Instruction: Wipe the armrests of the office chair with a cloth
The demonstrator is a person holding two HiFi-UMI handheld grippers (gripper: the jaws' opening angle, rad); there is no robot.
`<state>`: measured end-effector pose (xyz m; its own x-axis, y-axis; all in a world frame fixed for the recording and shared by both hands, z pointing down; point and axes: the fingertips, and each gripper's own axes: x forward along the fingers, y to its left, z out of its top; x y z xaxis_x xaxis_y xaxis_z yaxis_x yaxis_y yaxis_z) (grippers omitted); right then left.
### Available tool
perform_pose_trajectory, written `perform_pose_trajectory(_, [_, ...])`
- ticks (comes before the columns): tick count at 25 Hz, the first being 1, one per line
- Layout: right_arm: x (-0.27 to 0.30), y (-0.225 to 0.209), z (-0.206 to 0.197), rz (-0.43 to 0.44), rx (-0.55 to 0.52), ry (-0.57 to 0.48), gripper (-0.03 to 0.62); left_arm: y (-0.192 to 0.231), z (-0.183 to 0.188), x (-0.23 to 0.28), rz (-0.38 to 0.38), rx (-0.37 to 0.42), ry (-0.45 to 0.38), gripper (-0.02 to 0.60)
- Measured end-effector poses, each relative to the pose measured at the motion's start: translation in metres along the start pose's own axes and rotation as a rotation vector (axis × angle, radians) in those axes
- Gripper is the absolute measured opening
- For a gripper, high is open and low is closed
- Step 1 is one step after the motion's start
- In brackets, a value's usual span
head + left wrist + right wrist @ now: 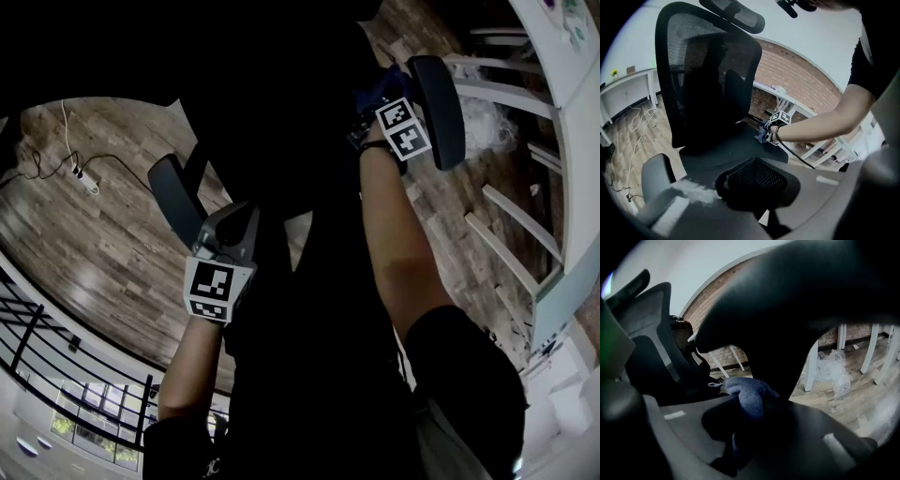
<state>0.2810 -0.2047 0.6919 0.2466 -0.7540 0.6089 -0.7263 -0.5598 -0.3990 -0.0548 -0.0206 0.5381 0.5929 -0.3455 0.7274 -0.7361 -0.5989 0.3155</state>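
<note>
A black mesh office chair (708,70) stands in front of me. In the head view its left armrest (173,197) and right armrest (439,108) flank the dark seat. My right gripper (372,101) is shut on a blue cloth (747,394), held against the inner side of the right armrest (787,310). From the left gripper view the same cloth (762,133) shows beyond the seat (731,150). My left gripper (228,223) hovers just right of the left armrest (656,173). A black mesh piece (757,180) fills the space between its jaws, and whether they grip it is unclear.
White table legs (506,94) and crumpled clear plastic (483,122) lie right of the chair. A cable with a power strip (86,183) runs over the wooden floor on the left. A black railing (56,375) borders the lower left, and a white desk (628,82) stands by the wall.
</note>
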Motion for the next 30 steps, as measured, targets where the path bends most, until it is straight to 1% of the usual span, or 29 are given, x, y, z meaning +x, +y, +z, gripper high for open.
perform_pose_trajectory(2, [0.009, -0.005, -0.012, -0.023, -0.029, 0.042, 0.067, 0.000, -0.003, 0.003, 0.000, -0.005, 0.003, 0.006])
perform_pose_trajectory(5, [0.023, -0.015, -0.032, -0.045, -0.098, 0.120, 0.067, -0.001, -0.002, 0.004, -0.004, 0.007, -0.018, 0.006])
perform_pose_trajectory(8, [0.025, -0.014, -0.034, -0.029, -0.116, 0.129, 0.066, -0.001, -0.001, 0.003, -0.006, 0.017, -0.019, 0.006])
perform_pose_trajectory(10, [0.021, -0.015, -0.031, -0.029, -0.074, 0.111, 0.067, -0.002, 0.000, 0.003, -0.007, 0.019, -0.011, 0.006])
perform_pose_trajectory(15, [-0.006, -0.024, -0.012, -0.062, 0.119, 0.024, 0.067, -0.011, 0.013, 0.000, -0.027, 0.042, -0.024, 0.006])
perform_pose_trajectory(18, [-0.026, -0.018, 0.005, -0.051, 0.162, -0.032, 0.067, -0.017, 0.025, -0.005, -0.042, 0.066, -0.037, 0.006])
perform_pose_trajectory(21, [-0.051, -0.012, 0.020, -0.018, 0.163, -0.059, 0.066, -0.022, 0.037, -0.012, -0.047, 0.088, -0.056, 0.006])
perform_pose_trajectory(23, [-0.067, -0.003, 0.024, 0.016, 0.129, -0.042, 0.067, -0.022, 0.044, -0.016, -0.038, 0.088, -0.072, 0.006])
perform_pose_trajectory(27, [-0.101, 0.022, 0.019, 0.122, 0.034, 0.035, 0.067, -0.022, 0.063, -0.012, 0.006, 0.070, -0.115, 0.006])
perform_pose_trajectory(30, [-0.123, 0.031, 0.022, 0.234, -0.062, 0.112, 0.067, -0.033, 0.089, -0.002, 0.036, 0.055, -0.160, 0.006])
